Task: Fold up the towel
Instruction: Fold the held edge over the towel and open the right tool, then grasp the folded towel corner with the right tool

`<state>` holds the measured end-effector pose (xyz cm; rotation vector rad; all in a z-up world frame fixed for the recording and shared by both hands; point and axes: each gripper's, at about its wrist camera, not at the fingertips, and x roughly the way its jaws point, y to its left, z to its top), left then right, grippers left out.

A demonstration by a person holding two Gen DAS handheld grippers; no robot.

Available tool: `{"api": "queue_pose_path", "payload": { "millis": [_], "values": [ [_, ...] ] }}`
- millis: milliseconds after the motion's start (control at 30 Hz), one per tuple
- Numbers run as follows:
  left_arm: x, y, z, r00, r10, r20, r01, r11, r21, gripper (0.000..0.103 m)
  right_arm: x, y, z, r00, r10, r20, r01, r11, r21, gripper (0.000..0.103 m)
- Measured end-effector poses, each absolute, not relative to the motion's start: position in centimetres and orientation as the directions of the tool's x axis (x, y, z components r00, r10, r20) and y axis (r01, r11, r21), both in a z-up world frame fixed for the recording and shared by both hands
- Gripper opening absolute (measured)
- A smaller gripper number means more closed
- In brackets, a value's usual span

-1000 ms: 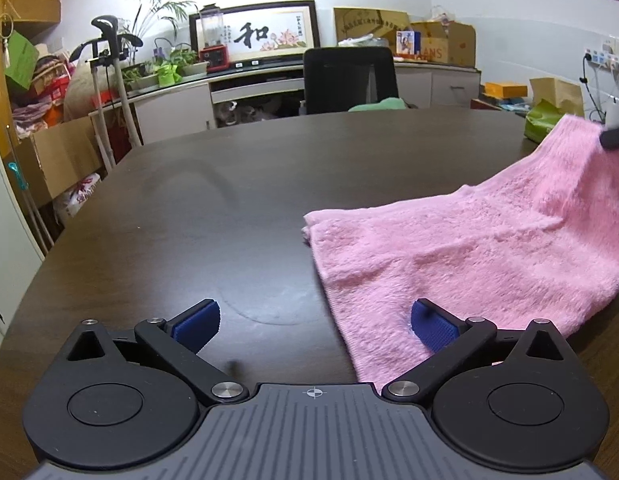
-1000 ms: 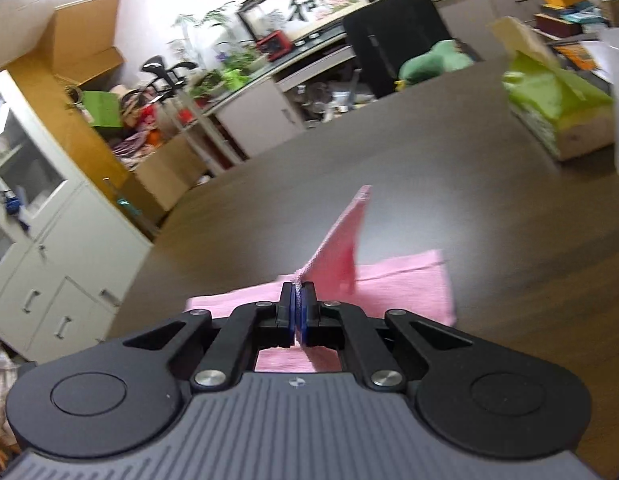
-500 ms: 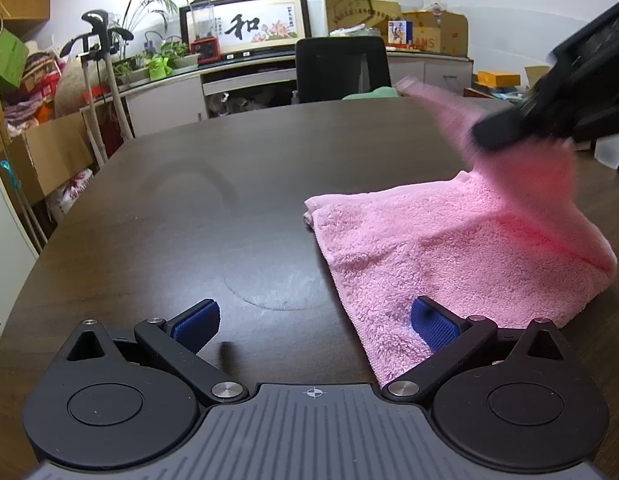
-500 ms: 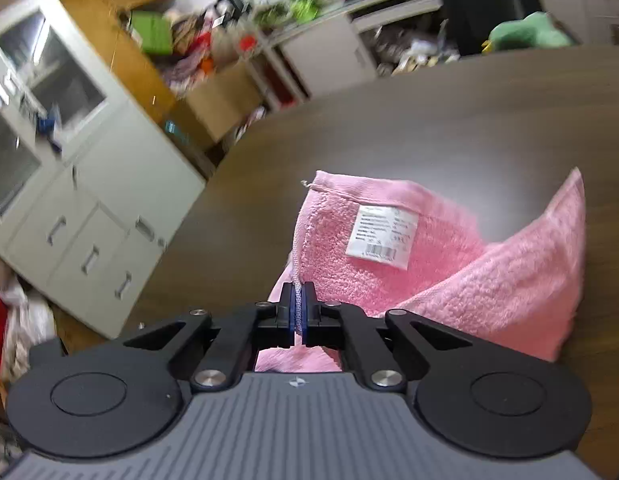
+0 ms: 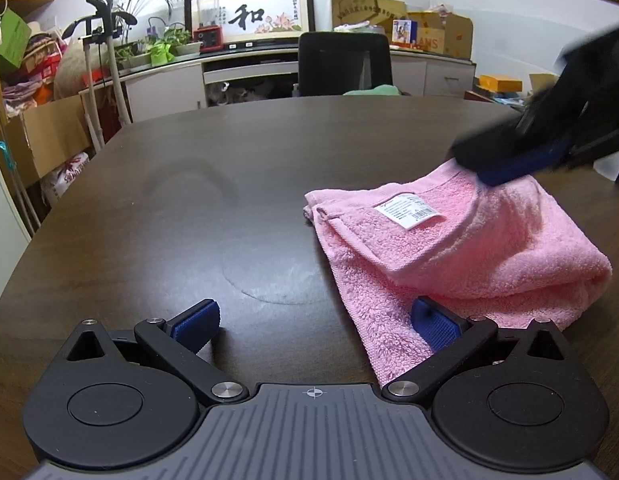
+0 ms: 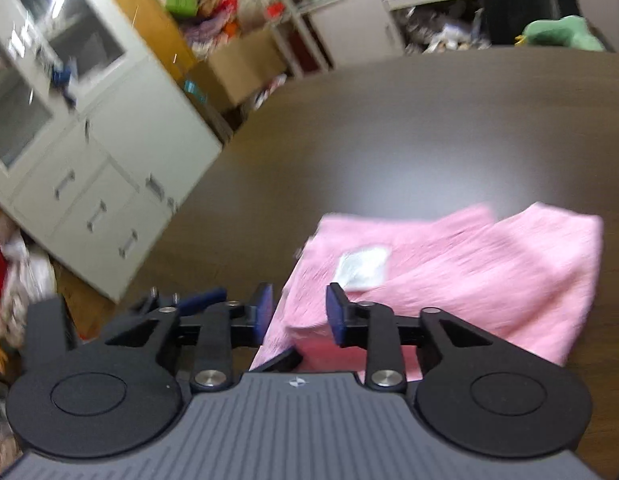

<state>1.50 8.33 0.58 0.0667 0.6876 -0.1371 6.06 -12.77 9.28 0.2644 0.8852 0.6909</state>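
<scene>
Right wrist view: the right gripper (image 6: 296, 312) is opening above the folded pink towel (image 6: 449, 280) without pinching it, while the left gripper (image 5: 315, 326) rests spread wide, empty, on the dark table (image 5: 229, 184).

a framed picture (image 5: 249, 12) on the back counter bears the large black character "和"; a cardboard box (image 5: 441, 38) shows the letters "ans"; the towel's white label (image 5: 409, 210) carries print too small to read

Folded pink towel (image 5: 461, 252) on dark table (image 5: 189, 216)
</scene>
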Motion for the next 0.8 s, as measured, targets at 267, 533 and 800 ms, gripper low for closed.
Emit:
{"api": "queue_pose_path", "payload": {
  "millis": [267,533,800],
  "values": [
    [1.5,8.5,0.6,0.762,-0.106,-0.638,0.146,0.989,0.011,0.103,7.3,-17.7,8.9,0.539,0.527,-0.657,-0.286,0.849,0.445,0.043],
    [1.7,8.5,0.6,0.759,-0.112,-0.641,0.146,0.989,0.000,0.103,8.5,-12.4,6.9,0.494,0.398,-0.773,-0.269,0.916,0.299,0.043],
    [1.7,8.3,0.6,0.760,-0.110,-0.641,0.144,0.990,0.002,0.103,7.3,-8.1,6.3,0.494,0.229,-0.839,-0.330,0.942,0.063,0.017]
  ]
}}
